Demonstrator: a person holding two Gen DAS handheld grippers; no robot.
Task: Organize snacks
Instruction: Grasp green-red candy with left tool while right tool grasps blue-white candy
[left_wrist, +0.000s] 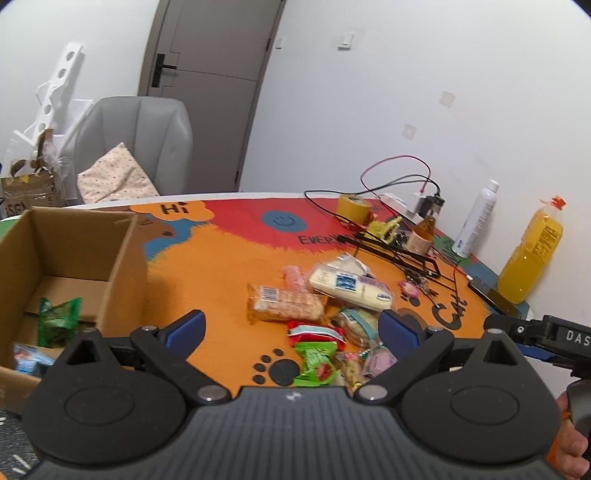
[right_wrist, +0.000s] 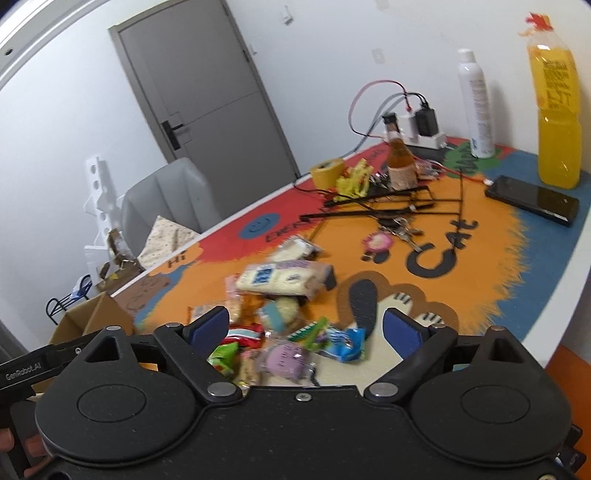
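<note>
Sorting so far: we count two packets, green and blue, in the cardboard box (left_wrist: 74, 254).
Left to do: the snack pile (left_wrist: 325, 317) sits mid-surface (left_wrist: 221, 273), beside the box.
Left tool (left_wrist: 291, 325): wide, empty.
Right tool (right_wrist: 306, 326): wide, empty, over the pile.

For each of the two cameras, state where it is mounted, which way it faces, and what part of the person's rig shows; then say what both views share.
Left wrist: sits on the left gripper, looking forward and down over the colourful printed table mat; open brown cardboard box at left; right gripper and a hand at right edge.
Right wrist: sits on the right gripper, facing the same mat; left gripper at left edge.
Shared: pile of wrapped snacks, tall orange juice bottle, grey door.
</note>
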